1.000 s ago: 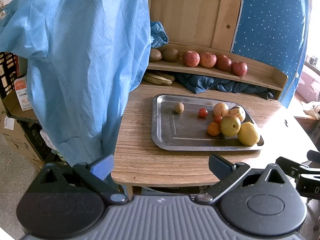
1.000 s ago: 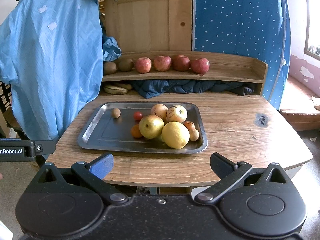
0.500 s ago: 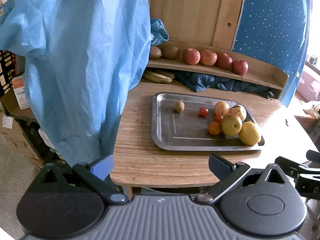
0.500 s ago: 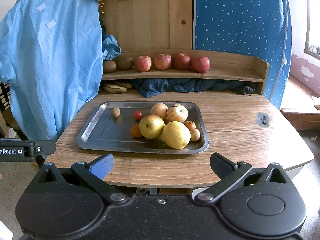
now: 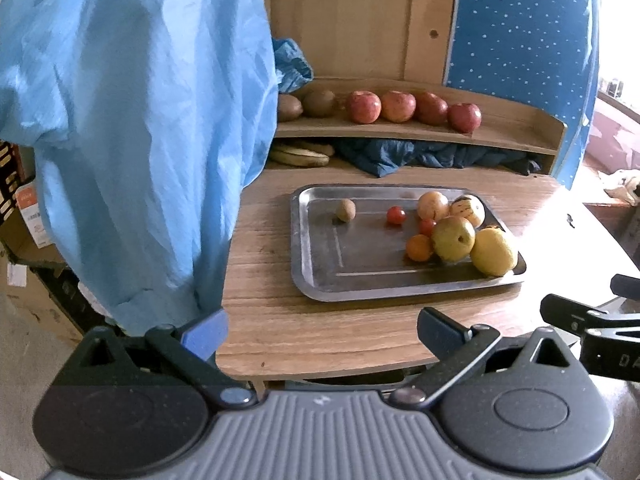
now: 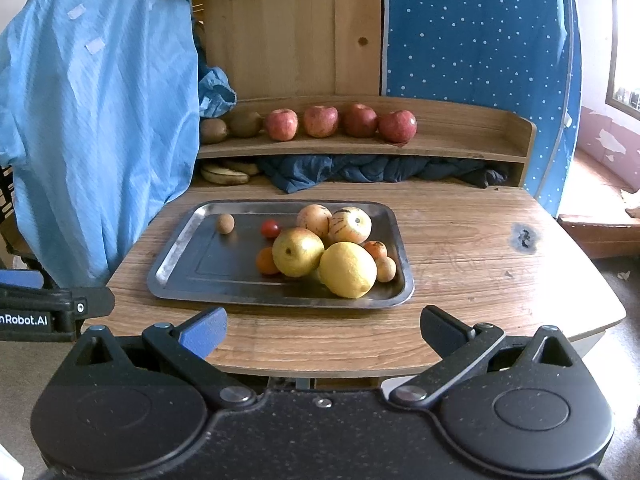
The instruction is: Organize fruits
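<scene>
Your left gripper [image 5: 322, 330] and right gripper [image 6: 322, 330] hang before the table's [image 6: 460, 240] near edge, jaws spread wide and empty; the fruits (lemon [image 6: 347, 269], pear [image 6: 297, 252], small tomato [image 6: 271, 228]) crowd the metal tray's [image 6: 180, 256] right half, four apples [image 6: 342, 121] line the shelf [image 6: 460, 146] behind

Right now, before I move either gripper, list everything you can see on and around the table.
Tray: one, metal, on table.
Lemon: one, yellow, tray's near right.
Yellow-green apple: one, beside lemon.
Cherry tomato: one, red, mid-tray.
Red apples: four, on shelf.
Kiwis: two, brown, shelf's left end.
Bananas: under shelf, count unclear.
Blue garment: one, hanging left.
Left gripper: jaws open, empty.
Right gripper: jaws open, empty.
</scene>
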### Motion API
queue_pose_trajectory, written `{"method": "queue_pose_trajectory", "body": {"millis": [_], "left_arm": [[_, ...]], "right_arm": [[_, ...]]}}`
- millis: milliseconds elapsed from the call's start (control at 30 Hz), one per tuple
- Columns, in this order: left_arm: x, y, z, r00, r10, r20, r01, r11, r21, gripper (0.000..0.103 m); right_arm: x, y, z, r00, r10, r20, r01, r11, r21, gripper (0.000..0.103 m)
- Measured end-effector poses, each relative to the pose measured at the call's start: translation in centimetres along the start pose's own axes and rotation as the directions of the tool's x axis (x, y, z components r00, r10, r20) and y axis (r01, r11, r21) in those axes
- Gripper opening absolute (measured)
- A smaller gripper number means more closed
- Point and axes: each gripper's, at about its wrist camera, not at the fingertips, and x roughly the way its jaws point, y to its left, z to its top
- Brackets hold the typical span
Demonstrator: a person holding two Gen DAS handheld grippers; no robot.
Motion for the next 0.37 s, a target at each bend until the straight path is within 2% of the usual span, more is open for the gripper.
{"method": "queue_pose_trajectory", "body": {"millis": [367], "left_arm": [[0.38, -0.14, 0.32, 1.000, -0.019, 0.005, 0.019, 1.000, 0.014, 0.102]], "right_arm": [[0.20, -0.11, 0.05, 1.000, -0.002, -0.003, 0.002, 1.000, -0.001, 0.102]]}}
